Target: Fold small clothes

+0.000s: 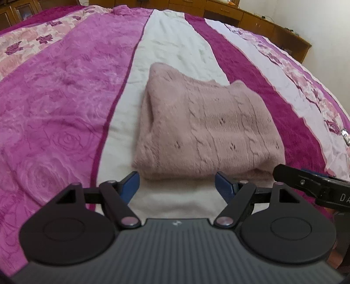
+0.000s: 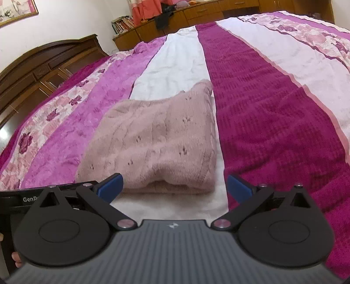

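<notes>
On white bedspread stripe [image 1: 175,50]: folded pink sweater [image 1: 203,129], long axis along stripe.

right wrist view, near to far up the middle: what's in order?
right gripper, open → folded pink knit sweater → white stripe of the bedspread → wooden cabinets along the wall.

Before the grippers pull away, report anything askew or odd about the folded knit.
Nothing is damaged. The pink knit sweater lies folded on the bedspread's white stripe, but the top layer's far edge runs uneven, with one corner poking out. Both grippers are open and clear.
</notes>
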{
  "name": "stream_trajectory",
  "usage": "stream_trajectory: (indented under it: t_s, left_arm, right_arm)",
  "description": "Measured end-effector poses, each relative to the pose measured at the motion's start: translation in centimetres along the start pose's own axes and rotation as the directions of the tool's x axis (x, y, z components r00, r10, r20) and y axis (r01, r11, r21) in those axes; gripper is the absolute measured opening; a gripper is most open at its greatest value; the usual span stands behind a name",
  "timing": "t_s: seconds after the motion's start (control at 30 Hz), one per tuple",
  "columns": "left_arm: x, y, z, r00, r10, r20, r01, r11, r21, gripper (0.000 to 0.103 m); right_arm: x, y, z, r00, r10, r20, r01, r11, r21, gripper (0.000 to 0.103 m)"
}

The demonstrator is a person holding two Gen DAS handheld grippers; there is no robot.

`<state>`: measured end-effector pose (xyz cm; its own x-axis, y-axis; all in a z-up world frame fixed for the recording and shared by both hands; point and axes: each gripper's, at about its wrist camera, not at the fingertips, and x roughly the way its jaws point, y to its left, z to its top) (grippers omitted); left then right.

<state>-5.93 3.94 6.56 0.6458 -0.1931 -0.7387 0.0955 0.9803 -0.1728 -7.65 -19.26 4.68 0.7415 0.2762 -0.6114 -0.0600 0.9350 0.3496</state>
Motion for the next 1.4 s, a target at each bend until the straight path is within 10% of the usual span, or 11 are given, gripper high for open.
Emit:
stream_trajectory:
  t_s: [1.4]
  left_arm:
    - [2.7, -1.6, -1.6, 0.989, 0.127, -0.075, -0.128, 0.992, 0.002, 0.077]
  right_arm:
    - [2.2, -0.1, -1.7, 0.996, -0.046, -0.073, 0.046, 0.999, -0.005, 0.103]
